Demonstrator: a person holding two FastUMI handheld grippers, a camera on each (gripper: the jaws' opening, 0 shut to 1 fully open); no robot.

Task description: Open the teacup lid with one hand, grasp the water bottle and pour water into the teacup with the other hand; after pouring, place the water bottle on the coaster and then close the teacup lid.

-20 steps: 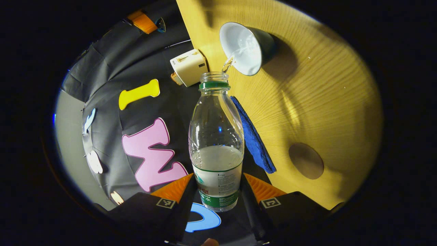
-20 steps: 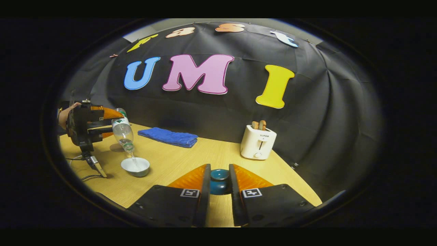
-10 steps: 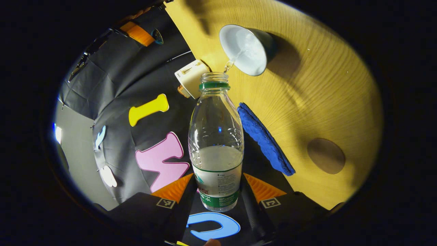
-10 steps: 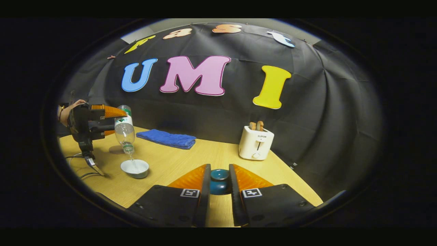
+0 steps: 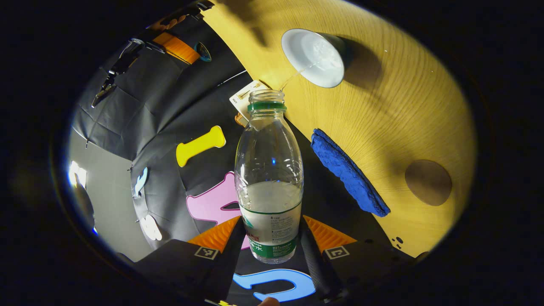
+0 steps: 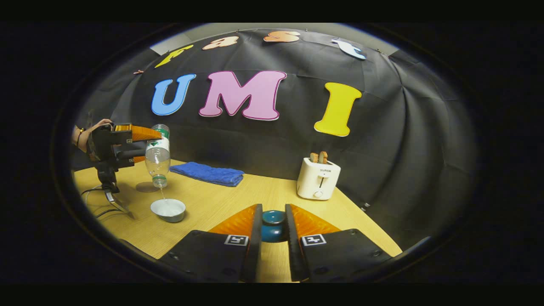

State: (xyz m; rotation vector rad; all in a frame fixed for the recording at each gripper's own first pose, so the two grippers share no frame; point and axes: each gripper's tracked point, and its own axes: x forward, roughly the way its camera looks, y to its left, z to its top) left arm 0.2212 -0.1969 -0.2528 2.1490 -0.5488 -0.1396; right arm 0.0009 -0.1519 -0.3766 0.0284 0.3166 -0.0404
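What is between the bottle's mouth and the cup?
A thin stream of water falls from the water bottle into the teacup, seen in the left gripper view.

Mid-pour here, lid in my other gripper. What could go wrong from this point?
1. The stream from the bottle is thin and the mouth hangs well above the teacup; a small drift may spill onto the table.
2. The left gripper grips the bottle near its base, so it might slip.
3. The right gripper pinches only the lid knob; it could drop.
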